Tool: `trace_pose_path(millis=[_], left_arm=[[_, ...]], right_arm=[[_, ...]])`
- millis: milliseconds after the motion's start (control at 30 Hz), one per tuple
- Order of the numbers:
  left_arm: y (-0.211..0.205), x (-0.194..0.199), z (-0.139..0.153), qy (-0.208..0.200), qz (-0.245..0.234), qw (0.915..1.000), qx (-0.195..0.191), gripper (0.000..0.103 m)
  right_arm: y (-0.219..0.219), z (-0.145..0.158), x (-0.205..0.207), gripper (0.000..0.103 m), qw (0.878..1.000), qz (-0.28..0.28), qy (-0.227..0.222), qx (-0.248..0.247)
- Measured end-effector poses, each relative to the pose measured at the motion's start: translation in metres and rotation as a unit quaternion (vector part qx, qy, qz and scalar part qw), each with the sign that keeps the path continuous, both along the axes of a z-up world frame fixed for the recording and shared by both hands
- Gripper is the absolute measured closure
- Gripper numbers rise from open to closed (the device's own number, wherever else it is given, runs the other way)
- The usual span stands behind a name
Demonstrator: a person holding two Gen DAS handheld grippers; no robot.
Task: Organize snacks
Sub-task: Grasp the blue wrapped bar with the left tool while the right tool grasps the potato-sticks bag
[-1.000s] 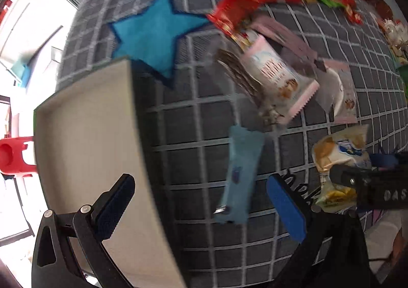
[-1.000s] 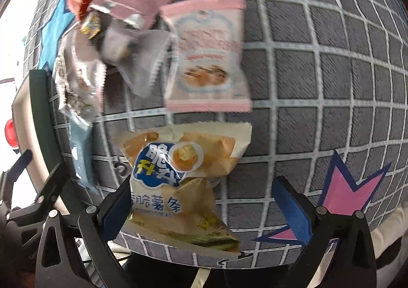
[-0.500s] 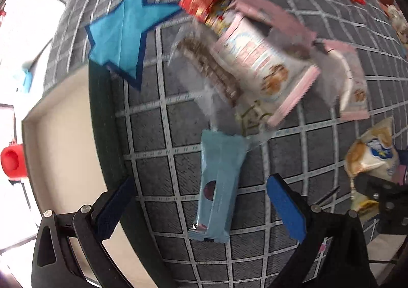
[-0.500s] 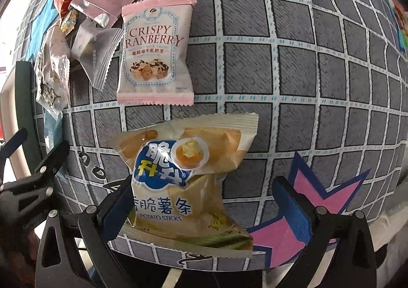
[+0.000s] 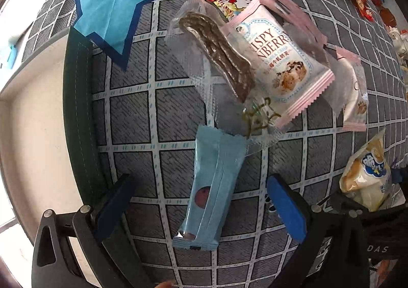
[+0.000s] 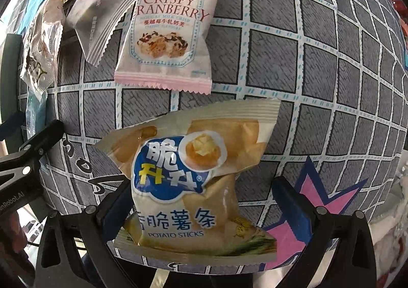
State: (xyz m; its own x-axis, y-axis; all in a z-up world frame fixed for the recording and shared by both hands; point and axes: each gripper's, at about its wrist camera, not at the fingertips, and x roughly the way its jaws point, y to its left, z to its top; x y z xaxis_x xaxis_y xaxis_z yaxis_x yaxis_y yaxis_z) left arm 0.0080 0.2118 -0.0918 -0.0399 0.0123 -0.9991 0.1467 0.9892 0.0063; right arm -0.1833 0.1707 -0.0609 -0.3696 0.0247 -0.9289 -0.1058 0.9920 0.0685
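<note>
Two tongs work over a grey grid-patterned tablecloth (image 5: 168, 107) on the table. Its dark hemmed edge (image 5: 76, 109) runs along the left, with bare cloth beside it. Left tongs (image 5: 201, 201): jaws wide apart, straddling a light-blue flat snack wrapper (image 5: 214, 186) without touching it. Right tongs (image 6: 204, 209): jaws apart, either side of a beige potato-sticks bag (image 6: 193, 180); whether the pads touch it cannot be determined. A pink cranberry-crisp packet (image 6: 170, 33) lies just beyond, with open cloth to its right.
</note>
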Motion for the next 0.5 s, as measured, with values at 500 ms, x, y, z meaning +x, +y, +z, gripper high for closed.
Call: trace_pose_path(millis=[500], left_arm=[[-0.022, -0.035, 0.045, 0.017, -0.012, 0.9998, 0.001, 0.008]], right_arm=[[-0.036, 0.023, 0.02, 0.016, 1.0, -0.003, -0.001, -0.001]])
